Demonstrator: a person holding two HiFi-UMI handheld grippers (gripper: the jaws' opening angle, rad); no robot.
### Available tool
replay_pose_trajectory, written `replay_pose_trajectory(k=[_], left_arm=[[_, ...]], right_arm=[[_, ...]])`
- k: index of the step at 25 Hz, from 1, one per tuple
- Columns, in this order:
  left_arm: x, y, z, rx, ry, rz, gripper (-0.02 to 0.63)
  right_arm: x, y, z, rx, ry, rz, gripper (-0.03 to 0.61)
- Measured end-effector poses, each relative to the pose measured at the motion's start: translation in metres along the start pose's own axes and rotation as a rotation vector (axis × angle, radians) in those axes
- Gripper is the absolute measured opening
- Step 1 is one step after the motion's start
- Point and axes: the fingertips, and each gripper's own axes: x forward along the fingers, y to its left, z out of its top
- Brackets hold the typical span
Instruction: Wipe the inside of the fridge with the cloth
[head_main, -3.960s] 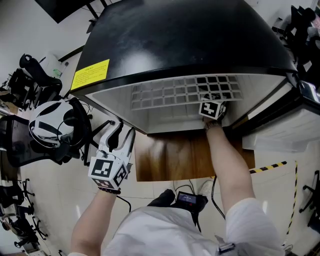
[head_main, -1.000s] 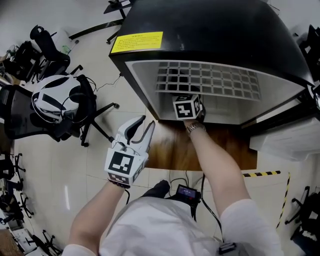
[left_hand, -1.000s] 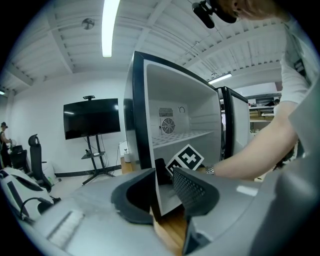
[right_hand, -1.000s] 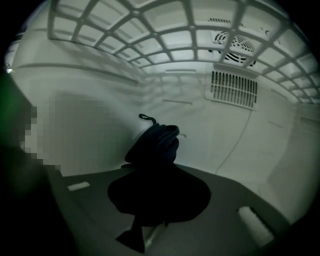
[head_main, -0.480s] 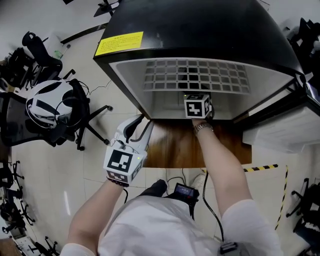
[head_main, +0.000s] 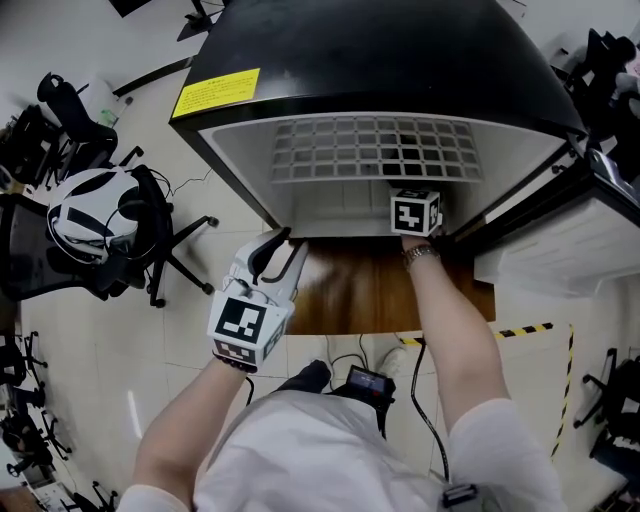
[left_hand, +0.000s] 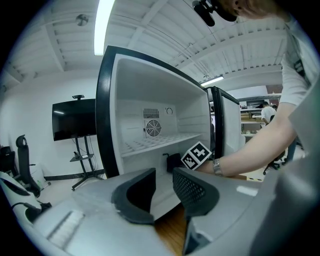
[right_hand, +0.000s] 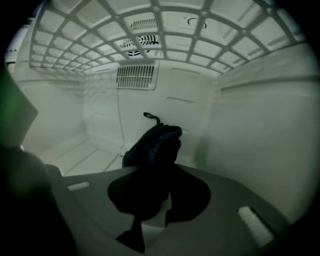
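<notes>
A black fridge (head_main: 380, 70) stands open, its inside (right_hand: 100, 115) white, with a wire shelf (head_main: 370, 148) across it. My right gripper (right_hand: 159, 187) reaches into the lower compartment near the right wall; in the head view only its marker cube (head_main: 415, 213) shows. It is shut on a dark cloth (right_hand: 152, 142), which bunches ahead of the jaws just over the fridge floor. My left gripper (head_main: 272, 258) hangs outside the fridge's front left corner, open with nothing between its fingers. From the left gripper view the cloth (left_hand: 175, 161) and the cube (left_hand: 196, 155) show inside the fridge.
The fridge door (head_main: 560, 250) swings out to the right. An office chair with a white and black helmet (head_main: 95, 225) stands at the left. A wooden panel (head_main: 350, 290) lies before the fridge, a small device with cables (head_main: 365, 382) by the person's feet.
My right gripper has slid the cloth to the right along the fridge's lower compartment, from left of the middle toward the right wall. The left gripper has drifted only slightly.
</notes>
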Motion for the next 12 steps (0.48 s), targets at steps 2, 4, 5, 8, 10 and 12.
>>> replay_pose_trajectory(k=[2,4,5,8,10,12], left_arm=[[0.001,-0.002,0.001,0.003,-0.001,-0.003,0.112],[0.003,-0.005,0.002,0.006,-0.006,-0.007,0.112],[0.003,-0.006,0.002,0.007,-0.008,-0.007,0.112],[0.002,-0.007,0.004,0.010,-0.009,-0.006,0.112],[0.001,-0.008,0.004,0.008,-0.010,-0.006,0.112],[0.000,-0.008,0.004,0.006,-0.012,-0.005,0.112]], right_arm=[[-0.001,-0.009,-0.002,0.007,0.003,-0.016,0.075],[-0.002,-0.015,-0.003,0.013,0.005,-0.029,0.075],[-0.003,-0.018,-0.003,0.017,0.006,-0.034,0.077],[-0.003,-0.022,-0.005,0.026,-0.001,-0.040,0.075],[-0.006,-0.022,-0.003,0.030,-0.013,-0.040,0.077],[-0.015,-0.017,0.003,0.030,-0.032,-0.033,0.075]])
